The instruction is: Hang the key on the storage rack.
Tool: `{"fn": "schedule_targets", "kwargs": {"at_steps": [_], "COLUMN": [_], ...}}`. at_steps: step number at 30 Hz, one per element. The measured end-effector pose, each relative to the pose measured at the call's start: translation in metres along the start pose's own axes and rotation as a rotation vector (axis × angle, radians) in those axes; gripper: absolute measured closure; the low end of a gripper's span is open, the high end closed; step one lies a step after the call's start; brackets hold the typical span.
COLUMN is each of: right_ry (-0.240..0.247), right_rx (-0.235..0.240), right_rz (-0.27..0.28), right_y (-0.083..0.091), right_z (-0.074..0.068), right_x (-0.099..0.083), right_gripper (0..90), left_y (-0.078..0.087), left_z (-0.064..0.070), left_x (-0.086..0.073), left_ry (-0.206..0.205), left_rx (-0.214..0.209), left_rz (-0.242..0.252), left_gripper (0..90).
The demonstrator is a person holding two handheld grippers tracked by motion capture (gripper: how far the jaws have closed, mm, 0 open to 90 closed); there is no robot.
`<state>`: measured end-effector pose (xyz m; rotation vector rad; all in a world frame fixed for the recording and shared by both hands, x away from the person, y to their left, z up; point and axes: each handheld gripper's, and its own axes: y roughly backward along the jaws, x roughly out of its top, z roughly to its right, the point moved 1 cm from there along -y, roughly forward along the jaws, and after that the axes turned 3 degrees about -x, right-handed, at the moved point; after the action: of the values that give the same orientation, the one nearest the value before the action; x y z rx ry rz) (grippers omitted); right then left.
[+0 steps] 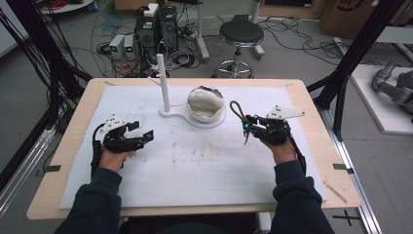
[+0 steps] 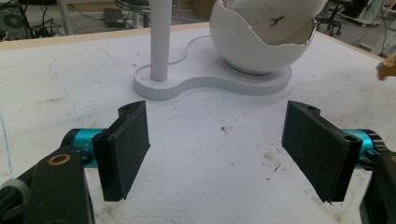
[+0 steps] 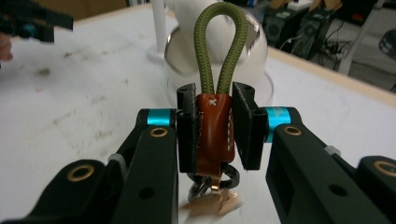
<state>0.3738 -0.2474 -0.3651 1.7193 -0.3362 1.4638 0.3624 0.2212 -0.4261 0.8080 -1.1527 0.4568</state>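
The right gripper [image 3: 214,133] clamps a keychain [image 3: 214,126]; the left gripper [image 2: 217,149] rests, jaws apart. Next, probably, its loop goes over the post [image 1: 163,83] at ten o'clock.

Black round stool [image 1: 240,33] on the floor beyond the table, computer towers [image 1: 157,28], tangled cables [image 1: 104,29]

Post [image 1: 163,83] left of bowl [image 1: 206,103] on shared base [image 1: 171,113], mid-table [image 1: 78,117]
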Motion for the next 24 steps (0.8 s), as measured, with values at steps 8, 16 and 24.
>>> {"fn": "schedule_targets", "kwargs": {"at_steps": [8,16,24], "right_ry": [0.051,0.078,0.115], "right_rx": [-0.013,0.003,0.022], "right_rz": [0.03,0.07,0.074], "right_y": [-0.019,-0.042,-0.071], "right_z": [-0.008,-0.021,-0.04], "right_x": [0.044,0.077,0.102], "right_gripper": [73.7,73.7,73.7], "left_y": [0.0,0.0,0.0], "left_z": [0.0,-0.001,-0.001], "left_x": [0.0,0.0,0.0], "left_ry": [-0.002,0.004,0.004], "left_rx": [-0.006,-0.007,-0.012], "left_rz": [0.0,0.006,0.005], "left_gripper": [23.1,23.1,23.1]}}
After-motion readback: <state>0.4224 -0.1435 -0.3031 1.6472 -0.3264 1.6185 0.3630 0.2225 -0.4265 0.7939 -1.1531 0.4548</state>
